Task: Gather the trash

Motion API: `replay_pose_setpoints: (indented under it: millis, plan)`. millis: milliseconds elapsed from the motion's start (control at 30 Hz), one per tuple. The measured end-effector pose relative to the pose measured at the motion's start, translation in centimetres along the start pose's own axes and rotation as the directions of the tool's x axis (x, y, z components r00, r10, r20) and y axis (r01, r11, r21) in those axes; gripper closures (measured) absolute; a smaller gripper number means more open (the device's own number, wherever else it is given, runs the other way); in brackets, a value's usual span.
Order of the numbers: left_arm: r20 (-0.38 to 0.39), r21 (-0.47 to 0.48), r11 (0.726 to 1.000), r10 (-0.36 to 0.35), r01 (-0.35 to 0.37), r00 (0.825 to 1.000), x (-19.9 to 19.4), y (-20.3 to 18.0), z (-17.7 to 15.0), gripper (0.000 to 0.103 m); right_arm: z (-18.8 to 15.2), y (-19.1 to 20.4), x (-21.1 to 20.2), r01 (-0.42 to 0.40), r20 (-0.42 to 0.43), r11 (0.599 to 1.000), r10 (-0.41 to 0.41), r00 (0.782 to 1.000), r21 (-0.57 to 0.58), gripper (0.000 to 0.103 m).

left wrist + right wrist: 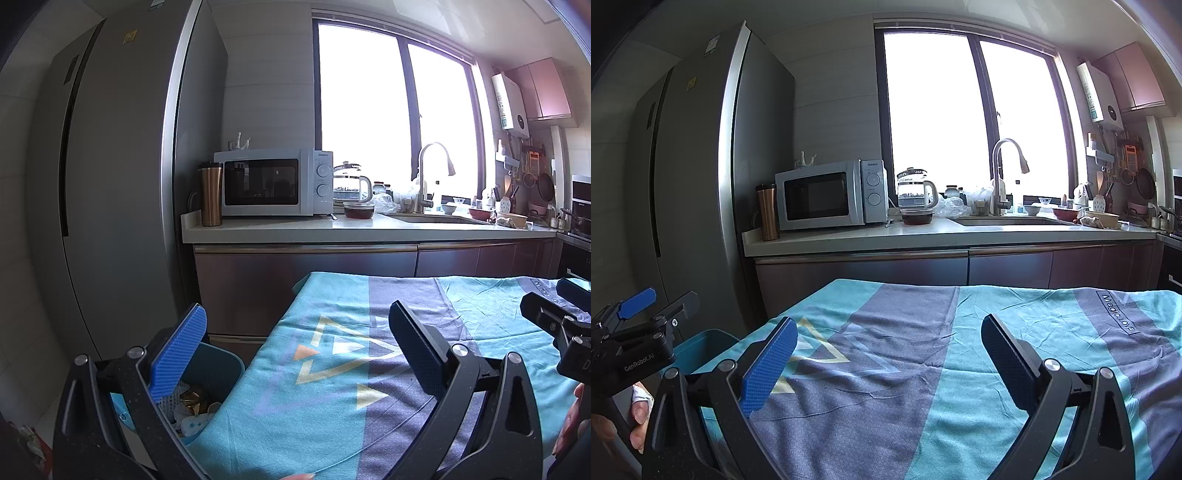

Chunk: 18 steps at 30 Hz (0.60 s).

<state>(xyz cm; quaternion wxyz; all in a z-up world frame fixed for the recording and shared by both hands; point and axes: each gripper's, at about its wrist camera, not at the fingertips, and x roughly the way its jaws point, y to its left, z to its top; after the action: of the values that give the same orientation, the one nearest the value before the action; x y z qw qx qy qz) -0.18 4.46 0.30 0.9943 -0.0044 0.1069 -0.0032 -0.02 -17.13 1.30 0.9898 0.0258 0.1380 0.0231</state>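
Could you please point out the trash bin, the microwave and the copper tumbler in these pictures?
trash bin [221, 360]: left wrist view, on its teal far wall, beside the table.
microwave [816, 195]: right wrist view, on its dark door window.
copper tumbler [211, 199]: left wrist view, on its copper body.

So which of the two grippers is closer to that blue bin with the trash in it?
Left. The left gripper hangs by the bin, one finger over it; the right gripper is over the tablecloth, farther away.
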Motion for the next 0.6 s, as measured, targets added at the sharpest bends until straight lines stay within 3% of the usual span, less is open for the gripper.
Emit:
replay_pose_setpoints:
  millis: [600]
  plan:
    - [0.000,-0.002,1.000,0.000,0.000,1.000,0.11,-0.02,-0.04,0.006,-0.01,-0.02,-0.08,0.003,0.000,1.000,-0.003,1.000,0.001,0.007]
